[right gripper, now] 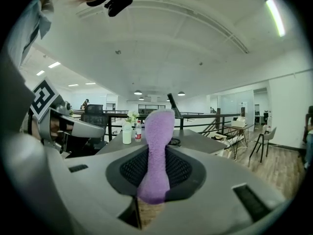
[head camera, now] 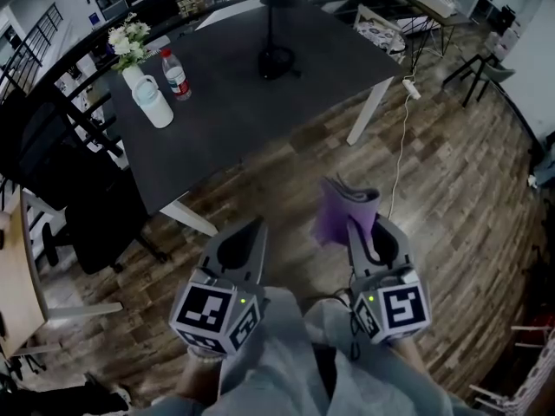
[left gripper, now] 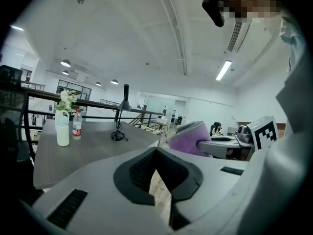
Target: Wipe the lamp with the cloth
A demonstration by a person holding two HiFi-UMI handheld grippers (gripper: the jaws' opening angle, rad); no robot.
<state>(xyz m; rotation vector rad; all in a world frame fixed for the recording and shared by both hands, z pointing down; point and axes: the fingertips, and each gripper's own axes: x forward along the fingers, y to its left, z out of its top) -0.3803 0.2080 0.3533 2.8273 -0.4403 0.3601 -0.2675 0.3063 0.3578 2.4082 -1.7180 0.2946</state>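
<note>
While the wiping is not yet beginning, both tools are hanging over the wooden floor, well short of the table (head camera: 234, 94); the risks are lying in the approach. At the table's left end, a flower vase (head camera: 130, 72), a white jug (head camera: 153, 104) and a water bottle (head camera: 177, 74) are standing close together; they are sitting well apart from the lamp, so a direct reach is likely clearing them, but a wide sweep from the left is risking a knock-over. The lamp (head camera: 277, 61) is standing at the far middle of the table on a small round base under a thin pole; judging from that shape, sideways pressure high on the pole is likely tipping it or sliding it toward the far edge. The left gripper (head camera: 249, 235) is showing its jaws drawn together with nothing between them; it is free for steadying the base, though it is needing to open first. The cloth (head camera: 344, 208) is standing up from the right gripper (head camera: 357, 229), whose jaws are clamping its lower end only; the loose upper fold is possibly flopping or pulling out under a firm rub. Right of the table, a white cable (head camera: 401, 159) is trailing across the floor; stepping forward is risking a snag.
</note>
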